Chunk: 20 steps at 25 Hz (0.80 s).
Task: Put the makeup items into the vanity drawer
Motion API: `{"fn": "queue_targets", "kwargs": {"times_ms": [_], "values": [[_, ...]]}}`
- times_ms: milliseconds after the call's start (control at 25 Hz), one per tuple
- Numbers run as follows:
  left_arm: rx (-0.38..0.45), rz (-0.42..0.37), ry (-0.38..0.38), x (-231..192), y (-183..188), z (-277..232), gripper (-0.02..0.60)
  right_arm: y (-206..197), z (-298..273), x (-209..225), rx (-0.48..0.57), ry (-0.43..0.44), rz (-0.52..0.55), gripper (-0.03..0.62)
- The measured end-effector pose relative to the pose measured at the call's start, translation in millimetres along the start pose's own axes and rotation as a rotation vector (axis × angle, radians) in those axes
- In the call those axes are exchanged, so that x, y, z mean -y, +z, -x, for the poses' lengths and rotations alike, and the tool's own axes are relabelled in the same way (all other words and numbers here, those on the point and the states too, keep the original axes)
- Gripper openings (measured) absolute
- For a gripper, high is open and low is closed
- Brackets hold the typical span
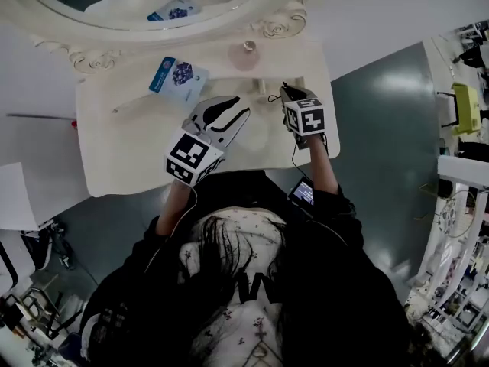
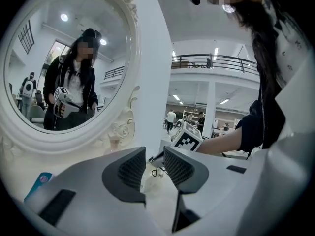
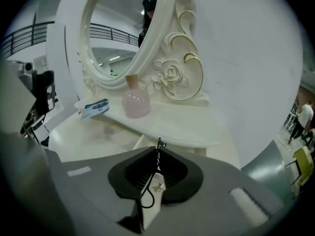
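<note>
Right gripper (image 3: 157,154) is clamped on a thin black cord with a gold charm (image 3: 157,187) over the bench's (image 1: 122,155) back right. Left gripper (image 2: 154,165) stands narrowly apart, empty. Blue packet (image 1: 178,77) and pink bottle (image 1: 245,54) sit on the raised back ledge; the bottle's contents can't be seen.
</note>
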<state>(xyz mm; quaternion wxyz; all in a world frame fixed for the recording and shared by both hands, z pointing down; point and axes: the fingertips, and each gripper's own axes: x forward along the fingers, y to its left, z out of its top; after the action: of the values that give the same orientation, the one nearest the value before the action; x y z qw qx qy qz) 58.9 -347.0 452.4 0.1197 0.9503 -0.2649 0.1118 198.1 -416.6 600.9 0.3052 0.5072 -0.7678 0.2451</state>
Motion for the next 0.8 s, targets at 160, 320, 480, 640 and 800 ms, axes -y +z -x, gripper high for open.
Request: {"fn": "queue_targets", "kwargs": {"times_ms": [160, 320, 480, 640, 800], "values": [[-0.005, 0.014, 0.044, -1, -2, 2, 0.115, 1, -8, -5, -0.043, 0.025, 0.183, 0.032], [-0.007, 0.014, 0.081, -2, -1, 5, 0.115, 6, -14, -20, -0.068, 0.084, 0.491, 0.032], [-0.006, 0.008, 0.105, -3, 1, 7, 0.115, 3, -21, -30, -0.104, 0.169, 0.589, 0.034], [-0.004, 0.001, 0.120, -4, 4, 8, 0.115, 6, -25, -28, -0.115, 0.216, 0.501, 0.035], [-0.002, -0.002, 0.123, -1, 5, 8, 0.115, 2, -30, -19, -0.128, 0.219, 0.447, 0.043]]}}
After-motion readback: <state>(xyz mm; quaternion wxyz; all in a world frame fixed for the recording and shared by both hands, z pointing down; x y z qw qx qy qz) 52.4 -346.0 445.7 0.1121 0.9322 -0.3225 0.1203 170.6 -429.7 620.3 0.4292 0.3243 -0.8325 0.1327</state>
